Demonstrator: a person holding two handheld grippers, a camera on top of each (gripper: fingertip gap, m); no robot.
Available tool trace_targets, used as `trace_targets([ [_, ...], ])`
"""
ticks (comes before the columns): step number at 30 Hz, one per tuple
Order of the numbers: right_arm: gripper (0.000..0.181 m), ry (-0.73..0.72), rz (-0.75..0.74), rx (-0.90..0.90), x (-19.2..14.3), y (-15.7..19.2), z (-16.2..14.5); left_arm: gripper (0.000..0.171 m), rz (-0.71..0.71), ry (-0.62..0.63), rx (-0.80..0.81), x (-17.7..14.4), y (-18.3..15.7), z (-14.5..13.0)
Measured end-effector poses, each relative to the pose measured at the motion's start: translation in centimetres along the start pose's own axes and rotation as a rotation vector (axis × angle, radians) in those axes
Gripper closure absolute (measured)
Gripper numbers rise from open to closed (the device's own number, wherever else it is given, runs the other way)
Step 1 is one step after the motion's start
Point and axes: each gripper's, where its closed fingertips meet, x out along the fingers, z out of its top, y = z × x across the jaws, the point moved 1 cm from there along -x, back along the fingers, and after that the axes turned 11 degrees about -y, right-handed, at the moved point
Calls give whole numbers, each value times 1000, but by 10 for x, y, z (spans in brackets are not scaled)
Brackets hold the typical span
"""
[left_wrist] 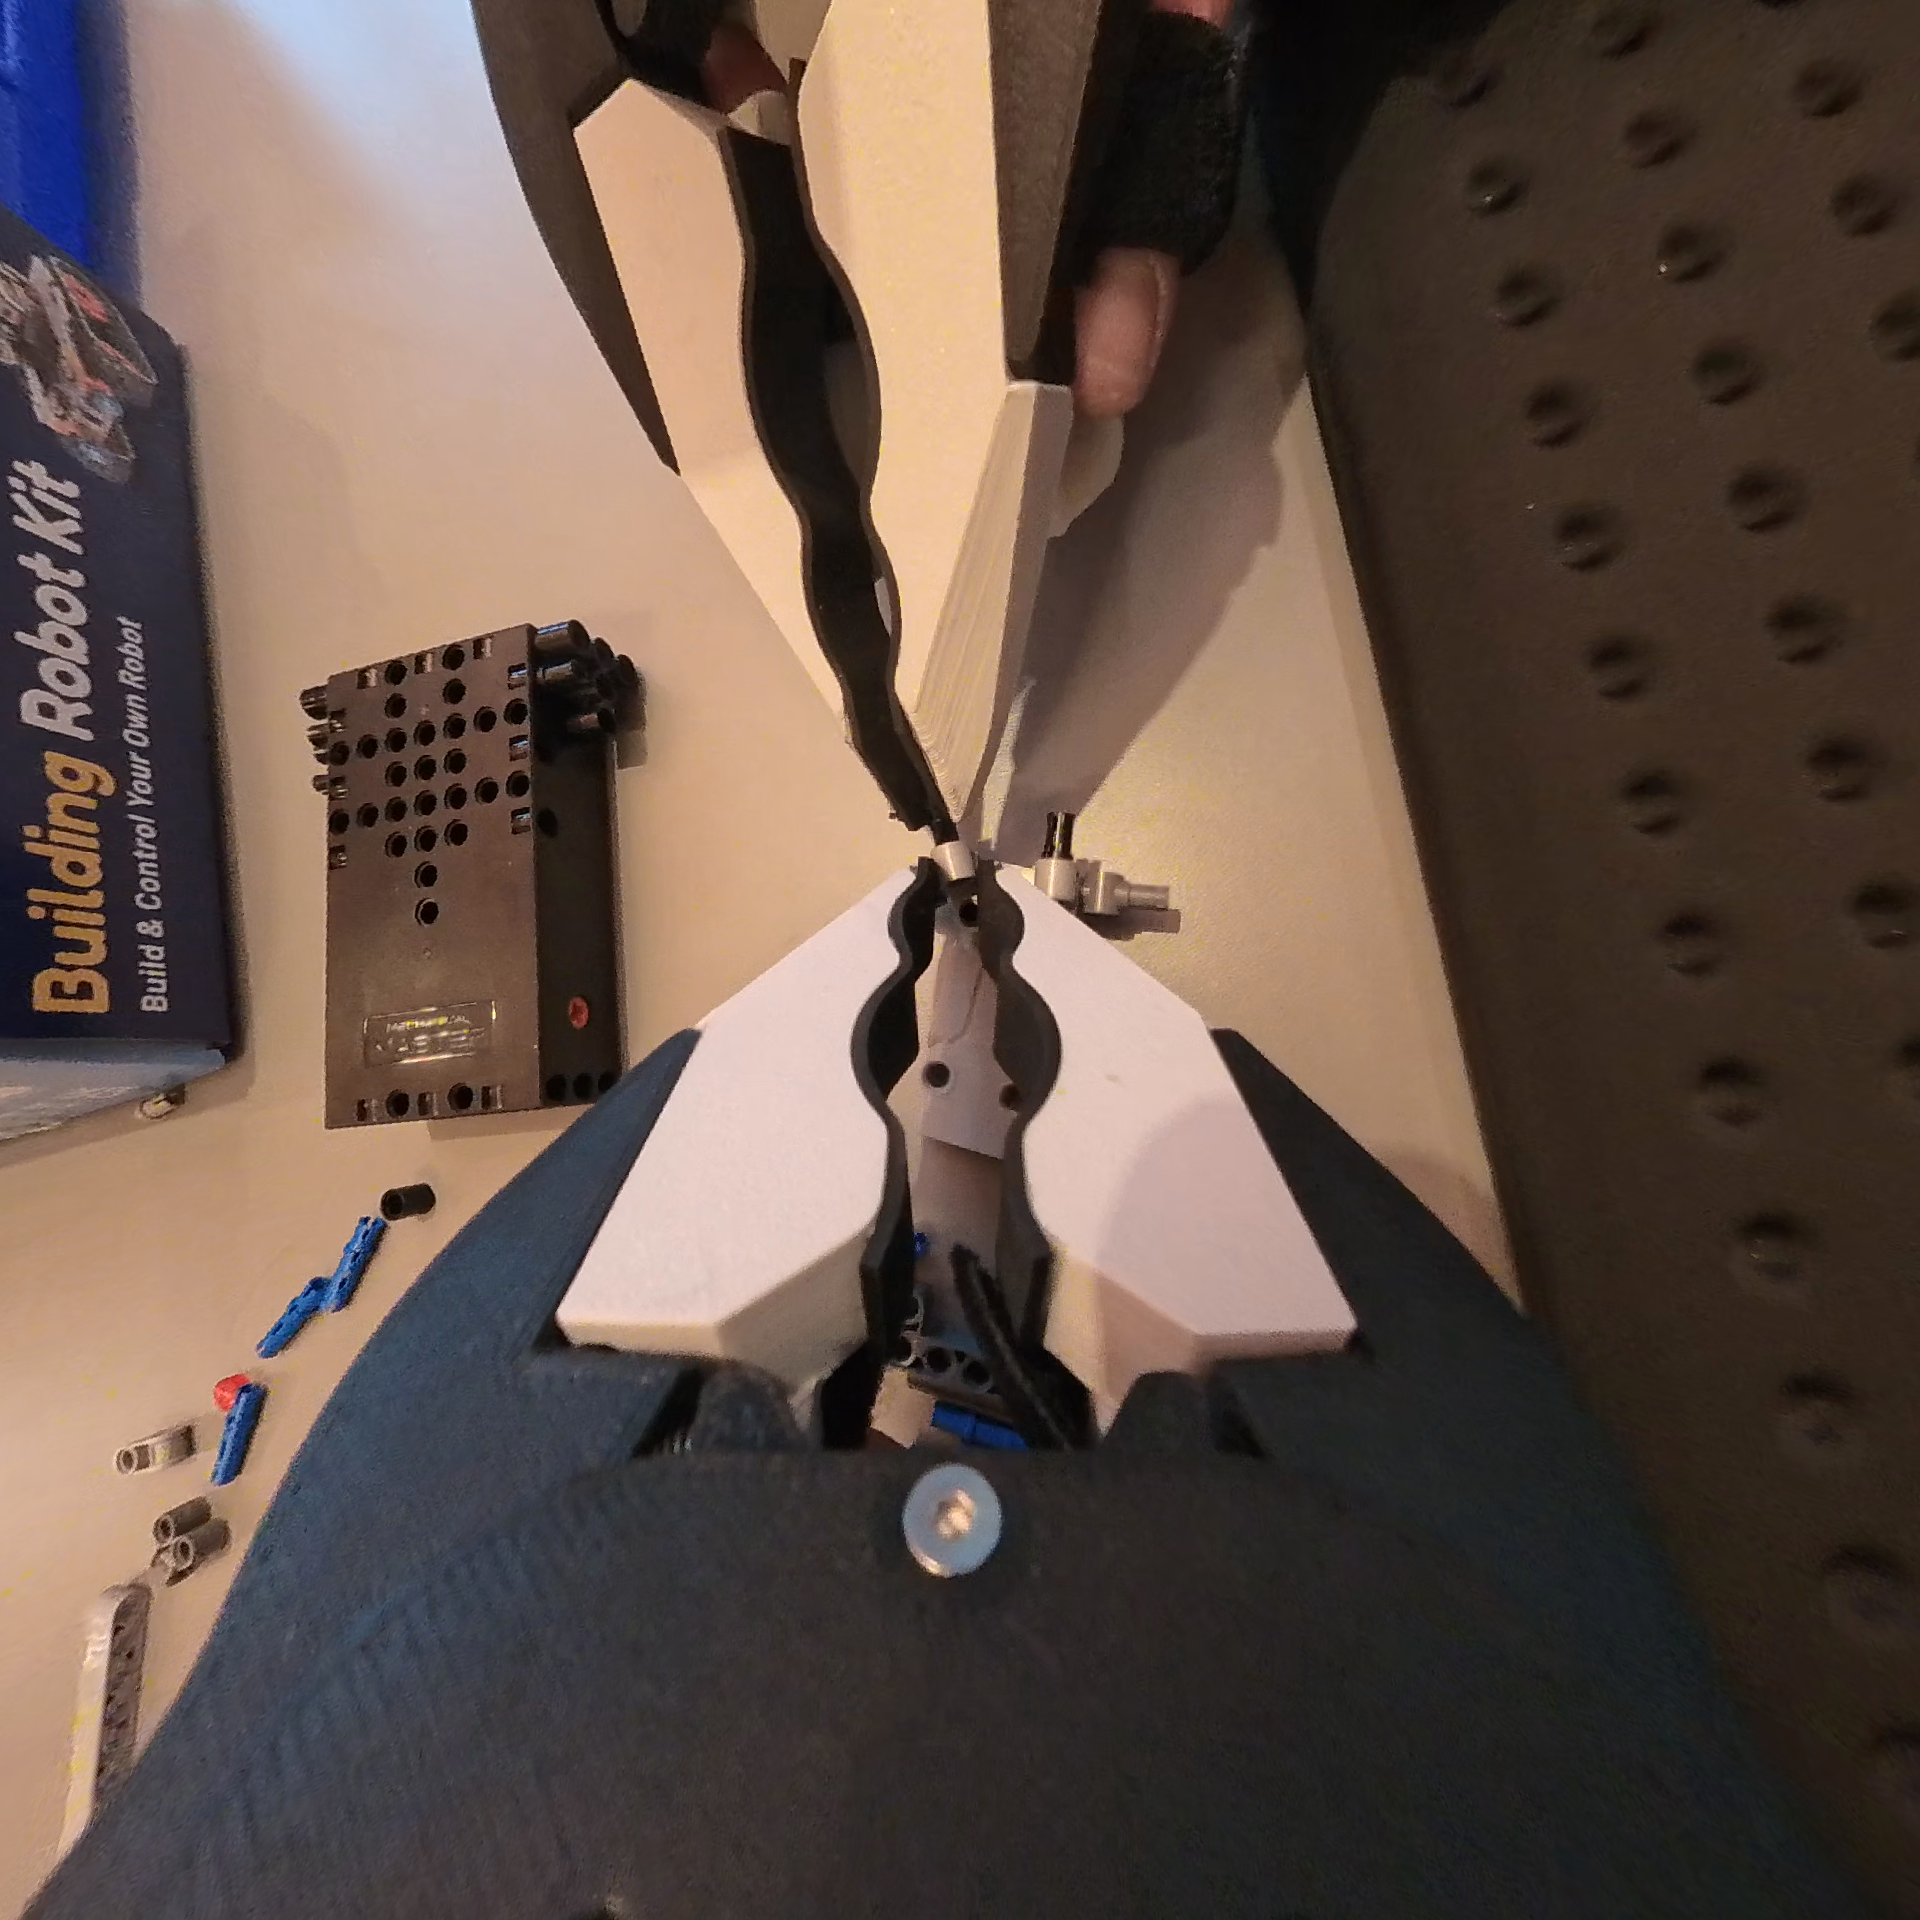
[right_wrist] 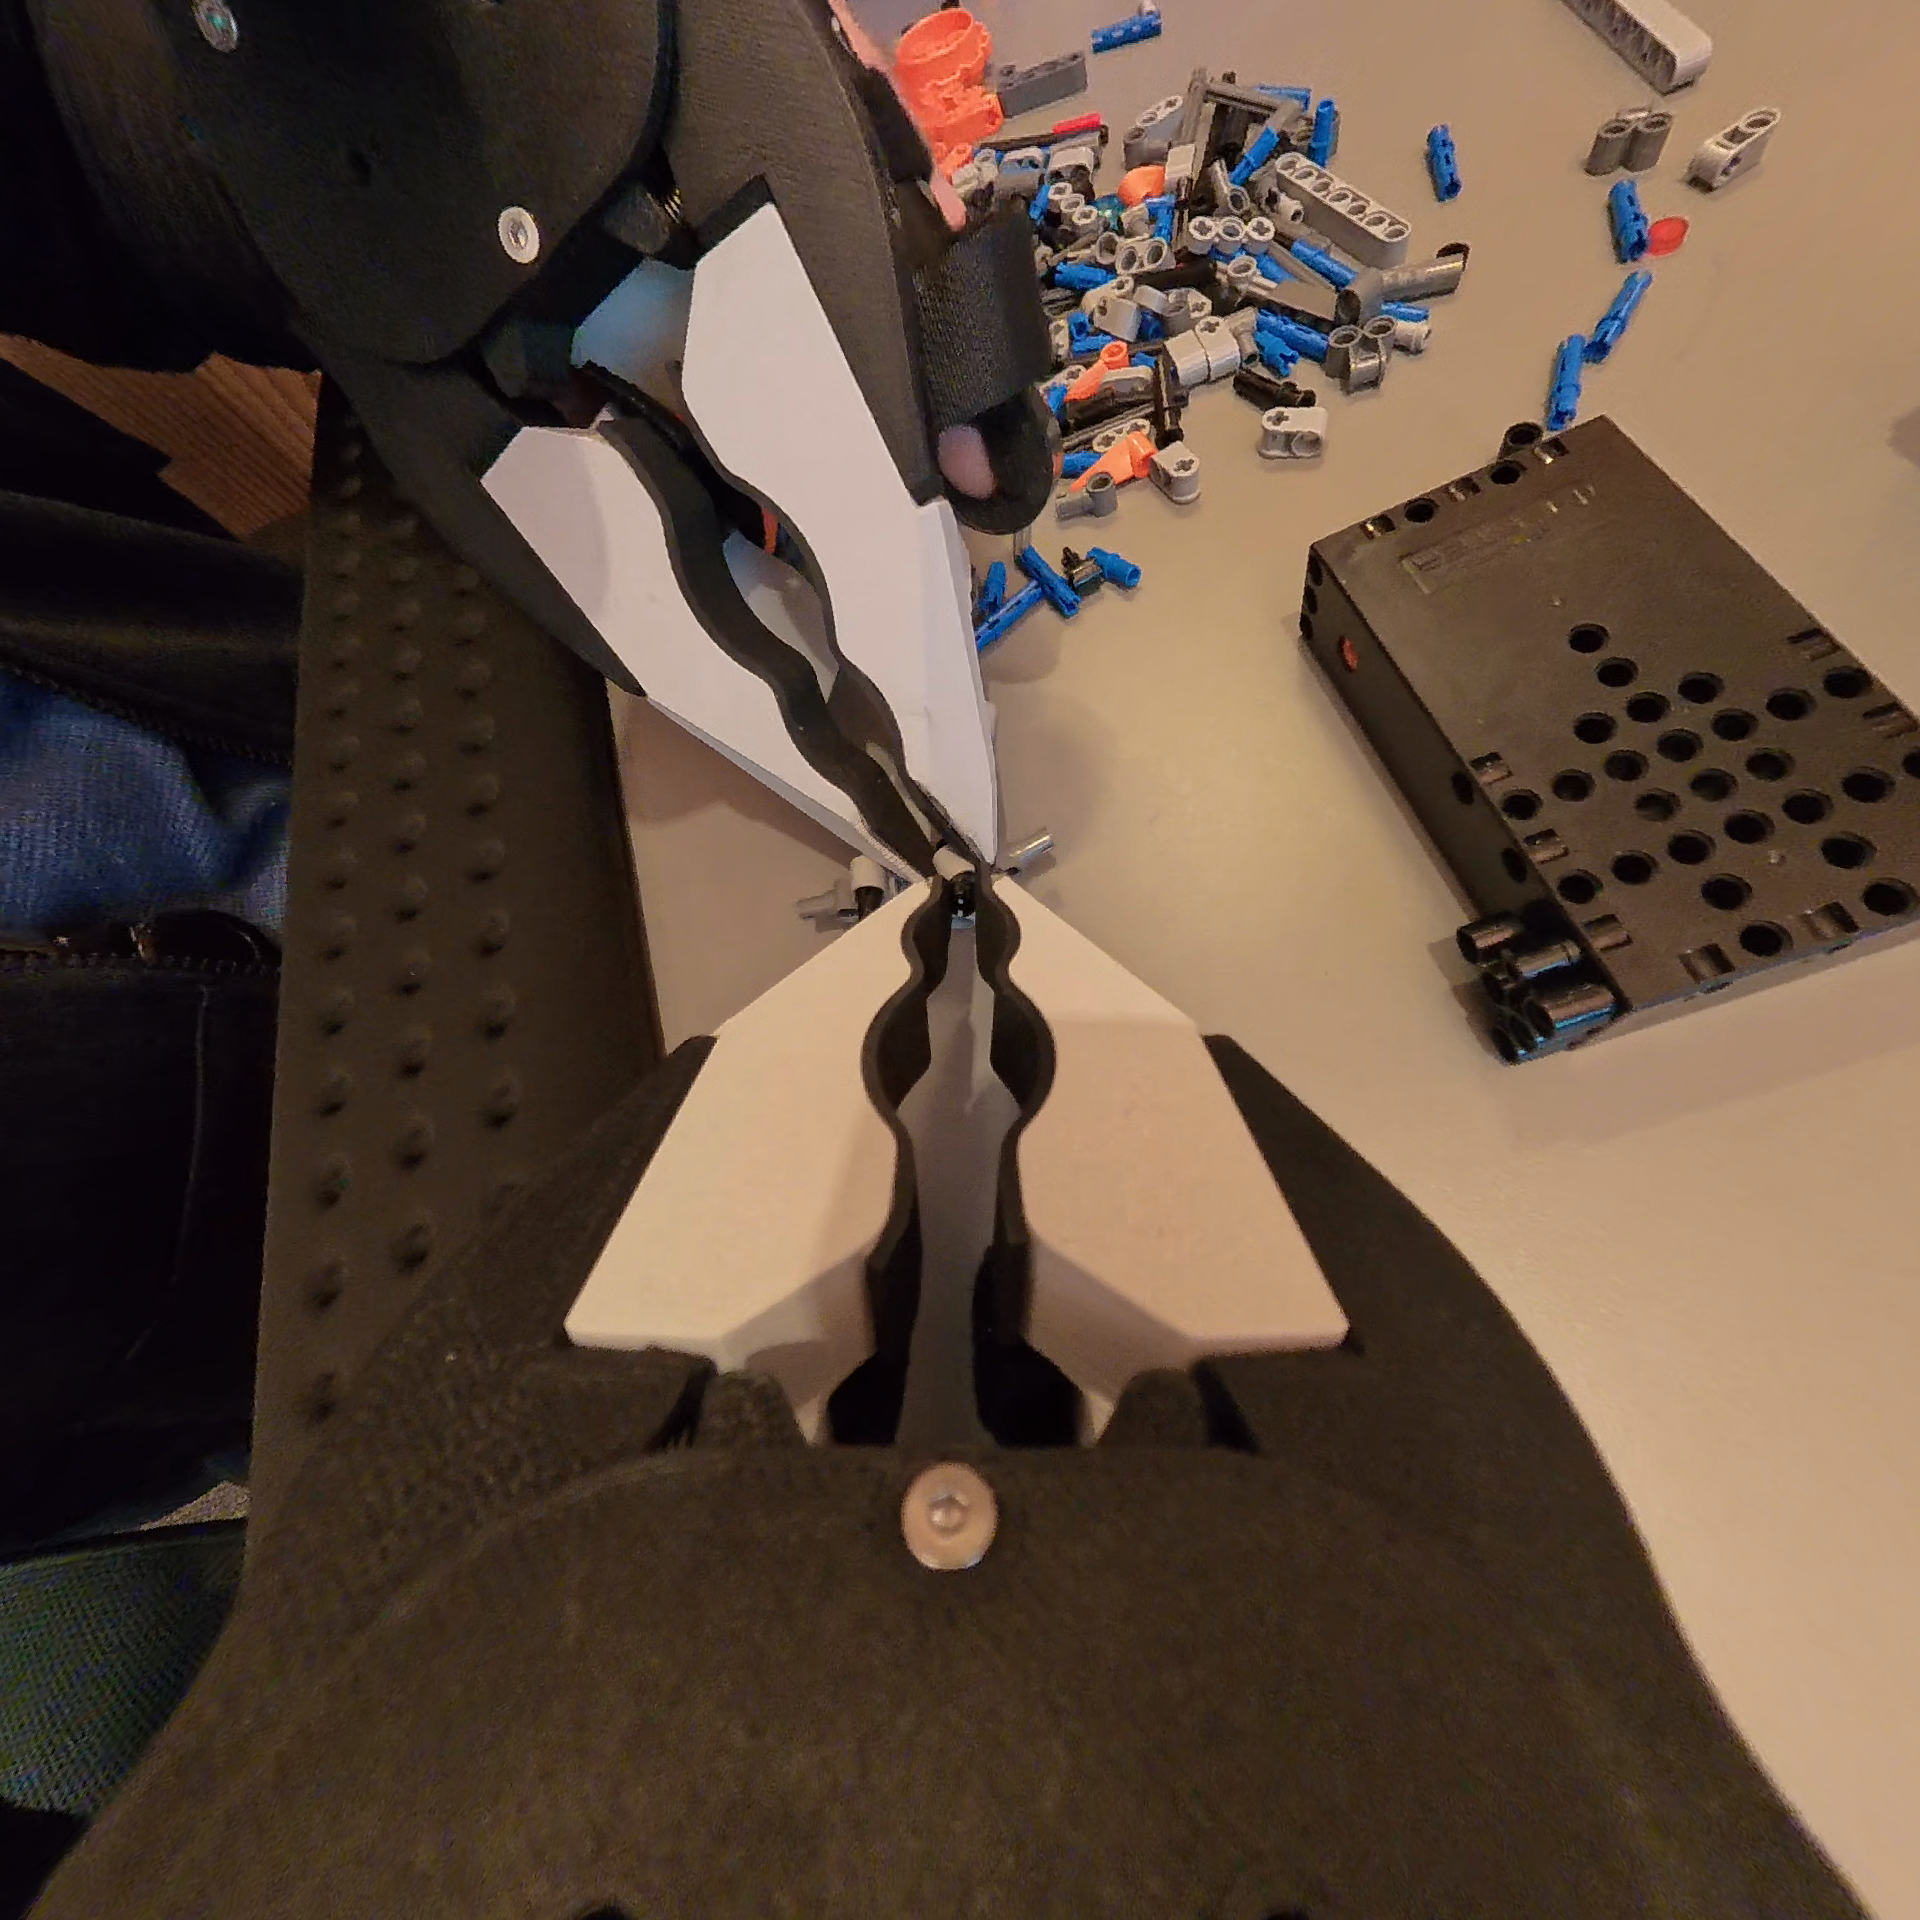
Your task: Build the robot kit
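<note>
Tip to tip over the pale table (right_wrist: 1351, 1299): the left gripper (left_wrist: 961, 899) is pinched on a small light-grey connector piece (left_wrist: 954, 864), and the right gripper (right_wrist: 961, 902) is clamped on a tiny black pin (right_wrist: 962, 896). The two parts meet right where the tips touch, with a grey connector assembly (left_wrist: 1101, 883) lying just beside them.

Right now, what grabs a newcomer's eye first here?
The two claws meeting tip to tip at centre: the left claw pinches a small grey connector and the right claw a tiny black pin. Then the black perforated block on the table and the colourful parts pile behind it.
</note>
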Motion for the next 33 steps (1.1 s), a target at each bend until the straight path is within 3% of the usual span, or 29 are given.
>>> trace_targets([
  [8, 178, -118, 35, -8, -4, 7, 21, 167, 89, -113, 34, -16, 6, 12],
  [19, 178, -324, 140, -78, -17, 32, 57, 167, 140, -394, 78, -52, 6, 43],
  [33, 179, -291, 94, -215, -16, 37, 55, 167, 118, -403, 100, -52, 2, 44],
])
